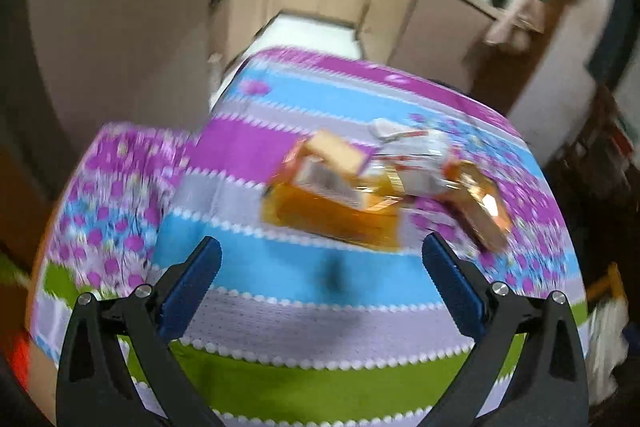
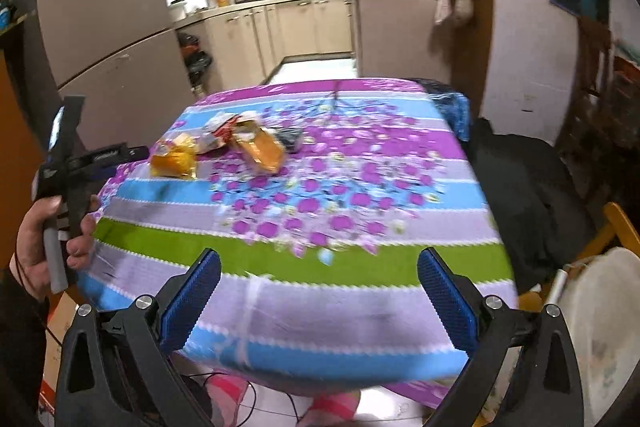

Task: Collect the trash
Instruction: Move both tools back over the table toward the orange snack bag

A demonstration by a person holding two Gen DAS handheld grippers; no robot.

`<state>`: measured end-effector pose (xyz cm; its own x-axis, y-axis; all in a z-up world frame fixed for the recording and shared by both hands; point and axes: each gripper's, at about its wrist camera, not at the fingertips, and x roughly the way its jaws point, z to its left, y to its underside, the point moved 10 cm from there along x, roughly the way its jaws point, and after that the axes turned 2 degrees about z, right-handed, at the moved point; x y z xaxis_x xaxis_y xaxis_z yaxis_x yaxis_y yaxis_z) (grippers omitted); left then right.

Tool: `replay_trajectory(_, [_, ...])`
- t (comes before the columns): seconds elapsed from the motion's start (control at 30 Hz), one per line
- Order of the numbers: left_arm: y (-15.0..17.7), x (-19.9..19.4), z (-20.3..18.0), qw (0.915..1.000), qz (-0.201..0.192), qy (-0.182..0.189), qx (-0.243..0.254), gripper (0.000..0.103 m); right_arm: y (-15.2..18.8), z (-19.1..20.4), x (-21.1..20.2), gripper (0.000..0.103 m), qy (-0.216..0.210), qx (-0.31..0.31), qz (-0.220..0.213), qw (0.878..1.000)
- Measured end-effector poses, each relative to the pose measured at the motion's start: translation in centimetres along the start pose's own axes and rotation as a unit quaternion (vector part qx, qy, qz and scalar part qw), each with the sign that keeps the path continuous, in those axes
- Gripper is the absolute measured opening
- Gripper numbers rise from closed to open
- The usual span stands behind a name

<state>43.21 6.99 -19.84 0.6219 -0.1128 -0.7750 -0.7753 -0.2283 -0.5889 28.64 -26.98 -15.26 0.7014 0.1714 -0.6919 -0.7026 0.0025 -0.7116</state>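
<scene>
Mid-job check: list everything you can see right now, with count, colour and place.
table: one, under a striped purple, blue, lilac and green flowered cloth, centre of both views.
trash pile: one cluster, orange, white and red wrappers plus a dark piece, far left part of the table in the right wrist view; exact number is blurred.
fridge: one, beige, left of the table.
kitchen cabinets: one run, beige, behind the table.
black cloth: one, draped right of the table.
chair: one, yellow wood, far right, partly seen.
left gripper: blue pads, open, nothing between them.
right gripper: blue pads, open, nothing between them.
left hand: holding the left gripper's handle.
</scene>
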Motion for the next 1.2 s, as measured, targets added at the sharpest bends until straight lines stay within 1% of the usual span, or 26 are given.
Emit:
replay_trajectory(0.03, [-0.1,0.7,0.2,0.9999,0.010,0.001,-0.012,0.097,-0.3,0.9,0.7,0.098,-0.008,-0.004,0.002,1.000])
replay_trajectory(0.1, [-0.3,1.4,-0.1,0.9995,0.021,0.007,-0.021,0.097,-0.7,1.6,1.5,0.098,-0.016,-0.010,0.006,1.000])
replay_trajectory(0.2, [-0.7,2.1,-0.5,0.9983,0.027,0.016,-0.049,0.097,-1.2,3.0,2.9,0.098,-0.027,-0.023,0.011,0.999])
replay_trajectory(0.27, [-1.1,2.4,-0.6,0.9971,0.028,0.022,-0.067,0.097,-1.4,3.3,3.2,0.098,-0.033,-0.028,0.012,0.999])
replay_trajectory(0.37, [-1.1,4.1,-0.5,0.9939,0.050,0.031,-0.093,0.097,-1.6,3.5,3.9,0.098,-0.039,-0.030,0.016,0.999])
replay_trajectory(0.43, [-0.8,5.1,-0.5,0.9929,0.059,0.022,-0.101,0.097,-1.5,3.5,4.4,0.098,-0.042,-0.028,0.019,0.999])
replay_trajectory(0.53, [-0.6,6.3,-0.5,0.9913,0.063,0.026,-0.113,0.098,-1.3,3.4,5.0,0.098,-0.045,-0.025,0.024,0.998])
replay_trajectory(0.63, [-0.4,6.4,-0.6,0.9934,0.058,0.021,-0.097,0.097,-1.2,3.0,5.5,0.098,-0.051,-0.022,0.026,0.998])
replay_trajectory(0.7, [-0.3,6.1,-0.3,0.9938,0.053,0.022,-0.095,0.091,-1.3,2.9,5.8,0.098,-0.057,-0.022,0.025,0.998])
replay_trajectory(0.77, [0.0,5.6,0.1,0.9939,0.047,0.031,-0.095,0.072,-1.2,2.9,6.2,0.098,-0.063,-0.023,0.024,0.997])
replay_trajectory(0.8, [0.0,5.5,0.3,0.9940,0.047,0.033,-0.093,0.067,-1.2,2.9,6.4,0.098,-0.067,-0.023,0.025,0.997])
replay_trajectory(0.83, [0.2,5.3,0.5,0.9940,0.048,0.037,-0.091,0.056,-1.2,2.9,6.7,0.098,-0.070,-0.024,0.027,0.997])
replay_trajectory(0.87, [0.3,5.2,0.7,0.9937,0.053,0.045,-0.087,0.041,-1.1,3.0,6.9,0.098,-0.071,-0.025,0.029,0.997])
replay_trajectory(0.9, [0.6,5.2,0.7,0.9931,0.061,0.057,-0.082,0.032,-1.1,3.1,7.1,0.098,-0.072,-0.028,0.030,0.997])
replay_trajectory(0.93, [0.9,5.0,0.8,0.9930,0.071,0.062,-0.071,0.021,-1.1,3.3,7.2,0.098,-0.073,-0.030,0.031,0.996])
replay_trajectory(0.97, [1.2,4.8,0.9,0.9933,0.077,0.063,-0.058,0.014,-1.1,3.5,7.2,0.098,-0.074,-0.034,0.031,0.996])
replay_trajectory(1.0, [1.4,4.7,0.8,0.9932,0.082,0.068,-0.047,0.014,-1.2,3.8,7.2,0.098,-0.074,-0.038,0.030,0.996])
replay_trajectory(1.03, [1.7,4.4,0.5,0.9922,0.091,0.081,-0.029,0.014,-1.3,4.1,7.1,0.098,-0.074,-0.043,0.027,0.996])
replay_trajectory(1.1, [2.7,3.3,0.2,0.9873,0.110,0.114,0.012,0.014,-1.4,4.5,6.9,0.098,-0.074,-0.050,0.025,0.996])
replay_trajectory(1.17, [2.9,2.4,0.6,0.9855,0.112,0.126,0.024,0.014,-1.6,4.6,6.9,0.098,-0.075,-0.050,0.024,0.996])
replay_trajectory(1.2, [2.3,1.8,1.7,0.9885,0.094,0.117,0.015,0.016,-1.6,4.7,7.0,0.098,-0.077,-0.049,0.024,0.996])
